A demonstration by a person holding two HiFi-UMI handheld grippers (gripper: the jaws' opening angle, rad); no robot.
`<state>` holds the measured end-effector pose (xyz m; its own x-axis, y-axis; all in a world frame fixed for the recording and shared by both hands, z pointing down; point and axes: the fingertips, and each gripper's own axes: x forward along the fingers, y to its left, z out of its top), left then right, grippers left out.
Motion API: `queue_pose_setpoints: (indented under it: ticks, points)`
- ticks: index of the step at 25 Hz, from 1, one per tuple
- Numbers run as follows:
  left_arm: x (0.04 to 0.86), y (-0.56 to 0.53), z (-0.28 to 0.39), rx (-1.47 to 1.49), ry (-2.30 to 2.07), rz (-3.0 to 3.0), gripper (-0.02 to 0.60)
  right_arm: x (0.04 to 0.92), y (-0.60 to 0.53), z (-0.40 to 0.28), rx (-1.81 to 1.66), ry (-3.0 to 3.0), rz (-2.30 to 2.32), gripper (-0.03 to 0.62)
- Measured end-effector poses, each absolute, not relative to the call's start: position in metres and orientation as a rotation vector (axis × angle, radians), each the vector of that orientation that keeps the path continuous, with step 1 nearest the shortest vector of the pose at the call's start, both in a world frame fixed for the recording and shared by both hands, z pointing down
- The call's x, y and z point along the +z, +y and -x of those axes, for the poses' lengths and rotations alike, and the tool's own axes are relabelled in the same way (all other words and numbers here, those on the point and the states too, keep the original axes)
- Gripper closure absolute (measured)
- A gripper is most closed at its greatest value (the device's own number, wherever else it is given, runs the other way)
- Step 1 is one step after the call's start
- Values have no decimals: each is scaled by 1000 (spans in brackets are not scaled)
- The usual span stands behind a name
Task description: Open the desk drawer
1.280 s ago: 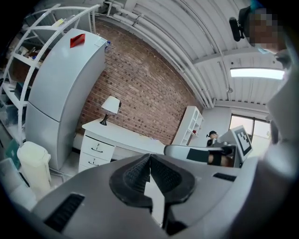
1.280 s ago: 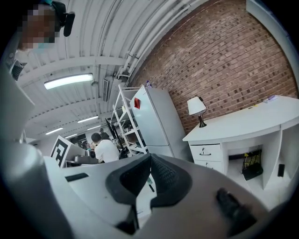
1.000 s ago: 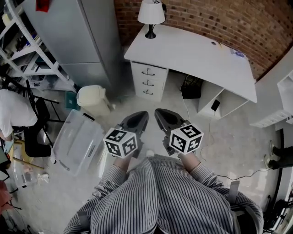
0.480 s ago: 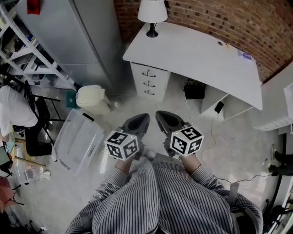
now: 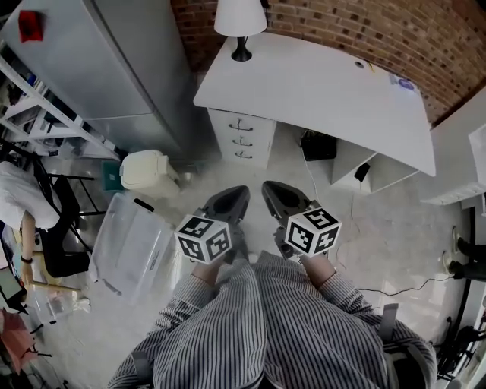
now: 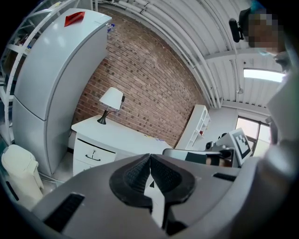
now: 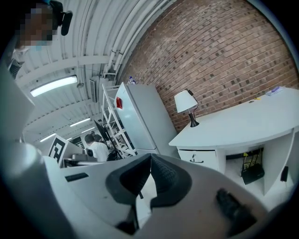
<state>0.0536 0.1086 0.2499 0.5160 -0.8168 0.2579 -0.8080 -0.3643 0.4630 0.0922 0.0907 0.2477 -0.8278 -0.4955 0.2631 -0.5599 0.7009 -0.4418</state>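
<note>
Holding left tongs (image 5: 228, 201) and right tongs (image 5: 275, 196) side by side, each pinched fully together on nothing. Facing the desk drawers (image 5: 243, 139), well ahead of both tips and slightly left, all three closed under the white desk (image 5: 326, 83). Flanked left of the left tongs by a clear storage box (image 5: 133, 241), with a lidded bin (image 5: 143, 169) ahead-left.

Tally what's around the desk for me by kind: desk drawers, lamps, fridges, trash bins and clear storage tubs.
Desk drawers: 3
Lamp: 1
Fridge: 1
Trash bin: 1
Clear storage tub: 1
Total: 7
</note>
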Motion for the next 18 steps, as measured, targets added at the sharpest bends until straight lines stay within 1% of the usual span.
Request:
queue_pose_setpoints:
  ticks: [12,18]
  points:
    - [237,-1,18,16,-1242,-2286,567,236,-15,-24,772,-2770,-1003,577]
    - [238,-41,53,23,-1214,-2289,568,237,-51,12,779,-2753,-1032,577]
